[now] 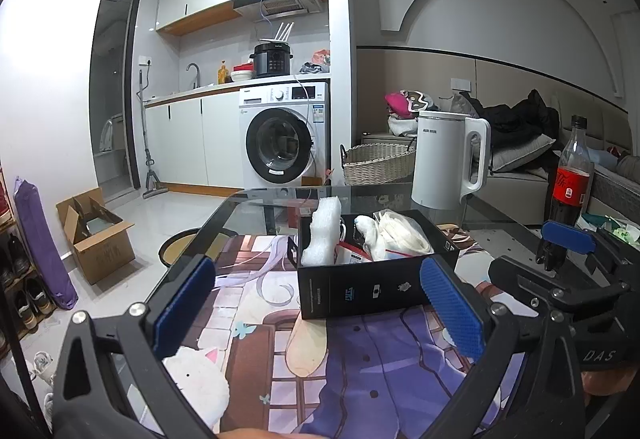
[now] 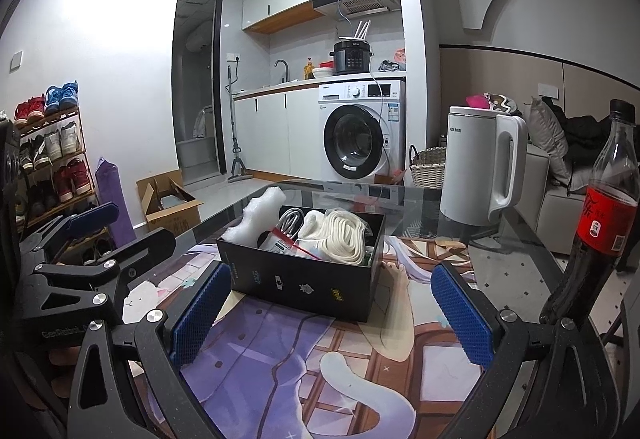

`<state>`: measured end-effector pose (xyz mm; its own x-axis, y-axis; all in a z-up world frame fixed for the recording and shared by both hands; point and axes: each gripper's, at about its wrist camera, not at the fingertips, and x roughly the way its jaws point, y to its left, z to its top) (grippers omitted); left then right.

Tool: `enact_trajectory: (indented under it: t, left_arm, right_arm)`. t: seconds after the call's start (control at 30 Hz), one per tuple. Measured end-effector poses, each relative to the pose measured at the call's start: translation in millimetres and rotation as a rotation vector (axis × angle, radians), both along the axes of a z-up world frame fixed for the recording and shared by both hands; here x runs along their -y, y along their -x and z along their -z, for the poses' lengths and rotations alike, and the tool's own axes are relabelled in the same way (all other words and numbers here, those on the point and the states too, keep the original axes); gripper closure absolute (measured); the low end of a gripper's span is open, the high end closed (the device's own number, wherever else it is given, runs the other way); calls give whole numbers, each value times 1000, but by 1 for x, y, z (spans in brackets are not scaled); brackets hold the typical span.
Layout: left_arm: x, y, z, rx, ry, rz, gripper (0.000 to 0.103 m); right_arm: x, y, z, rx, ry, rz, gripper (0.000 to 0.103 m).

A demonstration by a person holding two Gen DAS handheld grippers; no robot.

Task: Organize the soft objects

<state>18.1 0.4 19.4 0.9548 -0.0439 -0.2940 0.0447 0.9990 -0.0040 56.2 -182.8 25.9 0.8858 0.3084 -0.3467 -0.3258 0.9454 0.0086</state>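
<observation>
Both the left gripper (image 1: 316,303) and right gripper (image 2: 332,315) hover spread wide and empty over the printed mat (image 2: 256,363), near its front edge. The black box (image 2: 304,279) sits mid-mat, holding white foam (image 2: 252,215) and rolled cloth (image 2: 346,235). A kettle (image 2: 476,175) and cola bottle (image 2: 600,223) stand toward the glass table's right edge.

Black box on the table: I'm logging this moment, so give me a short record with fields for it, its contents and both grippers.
container: black box, open top, on the printed mat
contents: white foam piece sticking up, cream fabric bundle, cables
left gripper: open, empty, short of the box
right gripper: open, empty, short of the box
nearby: white kettle, cola bottle
</observation>
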Motion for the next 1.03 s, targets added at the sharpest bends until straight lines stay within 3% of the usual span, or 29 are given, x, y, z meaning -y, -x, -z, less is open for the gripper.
enact_trajectory:
  t: [1.03]
  left_arm:
    - [3,1,-2,4,-1,-16,0]
  right_arm:
    - [-2,0,2,-12,2,-3,1]
